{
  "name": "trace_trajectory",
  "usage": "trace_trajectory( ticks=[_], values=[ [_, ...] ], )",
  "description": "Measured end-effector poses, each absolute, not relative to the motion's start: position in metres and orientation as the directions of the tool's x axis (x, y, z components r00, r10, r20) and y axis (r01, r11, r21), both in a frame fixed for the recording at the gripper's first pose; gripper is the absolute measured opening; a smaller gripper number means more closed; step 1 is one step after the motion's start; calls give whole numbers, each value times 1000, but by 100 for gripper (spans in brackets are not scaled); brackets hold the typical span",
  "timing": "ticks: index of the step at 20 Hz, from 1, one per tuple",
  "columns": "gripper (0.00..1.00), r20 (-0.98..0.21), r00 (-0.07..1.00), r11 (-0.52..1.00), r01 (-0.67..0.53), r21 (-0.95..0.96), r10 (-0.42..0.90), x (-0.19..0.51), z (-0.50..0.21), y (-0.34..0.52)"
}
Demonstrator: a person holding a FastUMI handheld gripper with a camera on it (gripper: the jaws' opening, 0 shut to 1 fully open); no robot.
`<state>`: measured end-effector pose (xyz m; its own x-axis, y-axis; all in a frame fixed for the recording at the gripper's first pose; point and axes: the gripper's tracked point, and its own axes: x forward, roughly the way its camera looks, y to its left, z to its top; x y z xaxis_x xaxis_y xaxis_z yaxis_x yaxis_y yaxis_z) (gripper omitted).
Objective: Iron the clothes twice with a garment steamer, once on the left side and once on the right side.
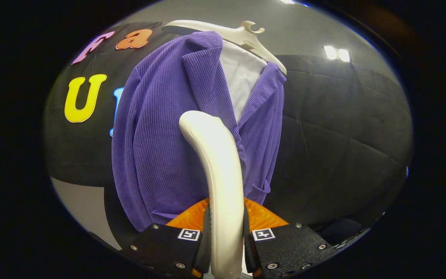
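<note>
We are holding the garment steamer [219,166] with the tool [226,248], both fingers pressing on its white handle from either side, so the tool is clamped on it. The steamer is running up and away from the fingers, its long axis nearly upright and curving a little to the left at the top, where its head is lying against or just in front of the purple jacket [157,155]; we cannot tell if it is touching the cloth. The jacket is hanging on a white hanger [242,35] straight beyond the fingers, with a white shirt [242,77] showing between its lapels. The steamer head is sitting near the jacket's front opening, at about mid-height. We are judging that the broad panel just beside the head is nearest for a stroke, with the narrower panel across the opening. The tool is pointing upward, tilted toward the garment.
</note>
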<state>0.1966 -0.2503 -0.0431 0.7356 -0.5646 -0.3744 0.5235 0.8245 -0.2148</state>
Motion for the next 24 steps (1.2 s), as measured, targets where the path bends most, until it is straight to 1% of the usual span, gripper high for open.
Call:
trace_trajectory(
  ticks=[8,17,24],
  values=[
    [35,-427,725,839,496,-222,-541,189,-69,-248],
    [35,-528,681,860,439,-262,-508,173,-134,-233],
    [35,-598,629,865,418,-277,-496,151,-187,-232]
  ],
)
